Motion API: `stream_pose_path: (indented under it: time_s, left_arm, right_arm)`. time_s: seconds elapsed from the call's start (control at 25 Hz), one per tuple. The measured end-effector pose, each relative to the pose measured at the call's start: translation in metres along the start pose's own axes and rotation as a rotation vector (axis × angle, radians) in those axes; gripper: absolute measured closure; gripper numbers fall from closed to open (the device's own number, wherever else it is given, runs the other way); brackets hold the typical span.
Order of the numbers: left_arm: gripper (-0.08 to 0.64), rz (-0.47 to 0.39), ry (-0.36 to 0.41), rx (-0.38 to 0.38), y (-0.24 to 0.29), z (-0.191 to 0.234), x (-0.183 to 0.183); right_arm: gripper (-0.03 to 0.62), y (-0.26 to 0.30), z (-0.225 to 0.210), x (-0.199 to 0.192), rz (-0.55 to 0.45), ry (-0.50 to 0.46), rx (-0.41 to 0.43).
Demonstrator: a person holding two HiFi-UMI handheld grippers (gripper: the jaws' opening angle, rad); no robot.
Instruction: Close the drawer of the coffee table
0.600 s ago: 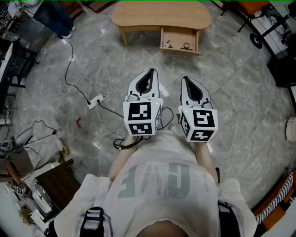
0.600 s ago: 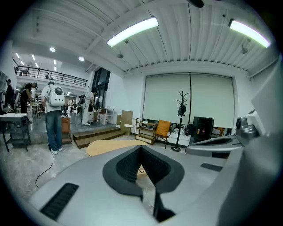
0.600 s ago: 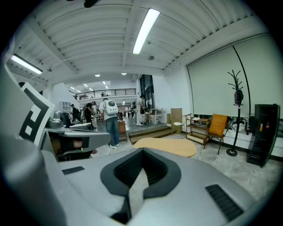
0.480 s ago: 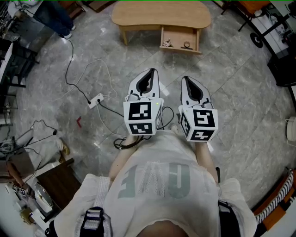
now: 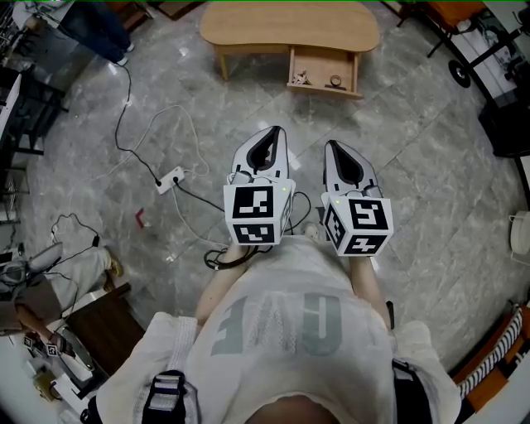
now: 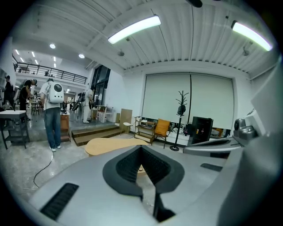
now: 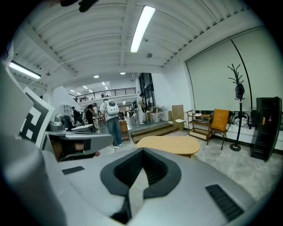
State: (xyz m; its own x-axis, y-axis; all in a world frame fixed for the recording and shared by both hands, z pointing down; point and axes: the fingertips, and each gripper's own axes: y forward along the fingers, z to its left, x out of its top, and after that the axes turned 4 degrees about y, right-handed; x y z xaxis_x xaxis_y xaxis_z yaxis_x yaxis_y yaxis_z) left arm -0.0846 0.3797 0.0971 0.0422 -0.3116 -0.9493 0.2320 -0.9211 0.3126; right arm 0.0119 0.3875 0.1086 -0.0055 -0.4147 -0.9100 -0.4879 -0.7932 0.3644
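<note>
Just ahead of the person's chest, the left tongs (image 5: 271, 132) and the right tongs (image 5: 333, 145) sit side by side, each with its jaws together on nothing, aimed across the grey stone floor (image 5: 414, 182). A power strip (image 5: 172, 179) with cables lies to their left. Well beyond, the drawer (image 5: 323, 89) stands pulled out of the wooden counter (image 5: 290, 25), with small items (image 5: 300, 79) inside.
</note>
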Motion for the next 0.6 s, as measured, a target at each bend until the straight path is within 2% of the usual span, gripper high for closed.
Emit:
stream_pose_path:
  time_s: [0.28,0.6]
  left_arm:
    - [0.552,-0.012,-0.033,0.008,0.003,0.032,0.000]
    - [0.551,-0.047,-0.074,0.021,0.002,0.088,0.003]
  right_arm:
    - [0.588,0.019,0.011,0.010,-0.026,0.039,0.002]
    - [0.588,0.036,0.022,0.018,-0.064,0.075,-0.048]
